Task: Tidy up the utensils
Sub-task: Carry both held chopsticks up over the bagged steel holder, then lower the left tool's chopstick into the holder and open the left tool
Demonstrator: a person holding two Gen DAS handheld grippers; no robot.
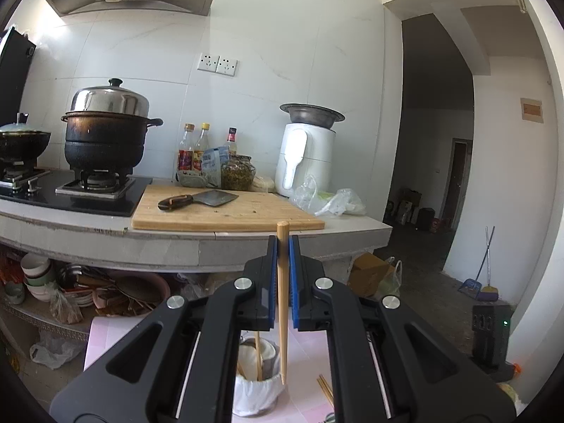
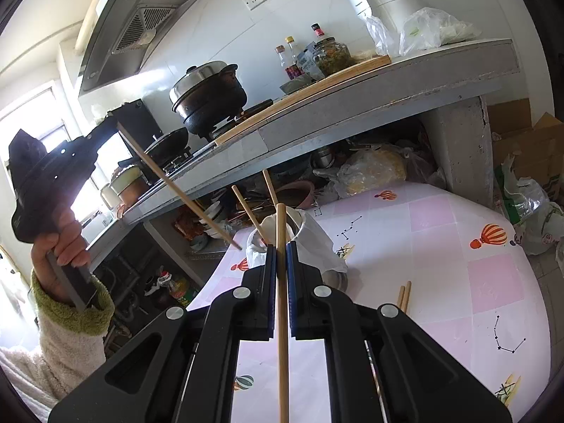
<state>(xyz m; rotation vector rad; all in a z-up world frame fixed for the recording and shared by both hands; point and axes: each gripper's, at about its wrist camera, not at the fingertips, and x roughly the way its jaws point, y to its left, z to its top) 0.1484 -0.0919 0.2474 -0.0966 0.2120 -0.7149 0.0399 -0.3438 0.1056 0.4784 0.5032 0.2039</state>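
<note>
Left wrist view: left tongs (image 1: 282, 243) were clenched on one chopstick (image 1: 282, 303), upright, tip just above cup (image 1: 255, 393) below tongs. Right wrist view: right tongs (image 2: 281, 250) gripped 2nd chopstick (image 2: 282, 317); cup w/ 2 more sticks just ahead, on counter (image 2: 440, 246).

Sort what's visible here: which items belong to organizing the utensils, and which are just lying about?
Belongs to the job:
left claw
right claw
chopstick in left claw
chopstick in right claw
cup
loose chopsticks

Just lying about:
cleaver
cutting board
pot
bottles
</note>
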